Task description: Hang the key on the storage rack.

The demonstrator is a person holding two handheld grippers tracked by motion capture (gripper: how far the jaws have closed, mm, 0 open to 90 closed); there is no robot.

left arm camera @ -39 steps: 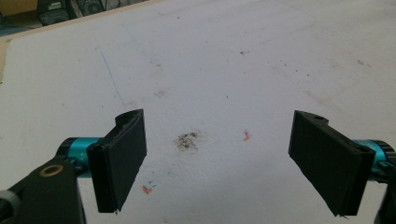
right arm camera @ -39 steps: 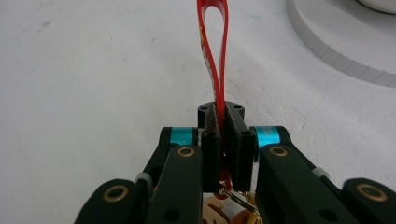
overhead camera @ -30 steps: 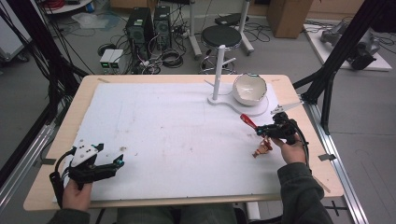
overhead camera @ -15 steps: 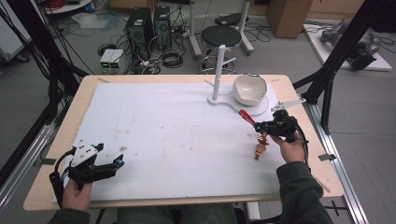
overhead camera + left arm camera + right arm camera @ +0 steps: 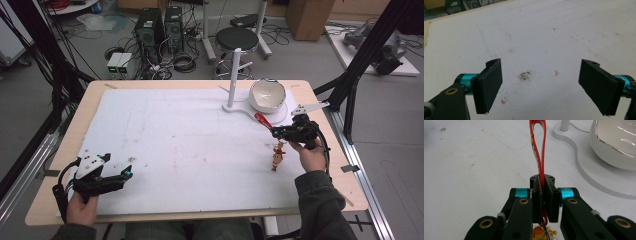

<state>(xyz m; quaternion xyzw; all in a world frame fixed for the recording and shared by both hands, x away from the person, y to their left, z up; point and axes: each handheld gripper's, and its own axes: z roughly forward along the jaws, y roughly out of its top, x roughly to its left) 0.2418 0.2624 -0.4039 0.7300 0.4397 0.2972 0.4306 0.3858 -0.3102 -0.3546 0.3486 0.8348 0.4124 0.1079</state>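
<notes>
My right gripper [image 5: 275, 132] is at the right of the table, shut on a red ribbon loop [image 5: 260, 120] that sticks out past its jaws toward the white stand [image 5: 233, 75]. In the right gripper view the jaws [image 5: 543, 187] pinch the ribbon [image 5: 538, 150] upright. A small gold and orange ornament [image 5: 277, 156] dangles from the ribbon below the gripper; a bit of this ornament [image 5: 544, 233] shows under the jaws. Whether it touches the mat I cannot tell. My left gripper [image 5: 120, 175] rests open at the near left corner, its jaws [image 5: 544, 87] wide apart above bare mat.
A white mat [image 5: 190, 145] covers most of the wooden table. The stand's curved base [image 5: 584, 167] lies just ahead and right of the ribbon, with a white bowl [image 5: 267, 95] resting on it. Stains mark the mat [image 5: 525, 75] between the left jaws.
My right gripper has moved slightly away from the person, toward the stand, carrying the ribbon and ornament along. The left gripper has stayed put.
</notes>
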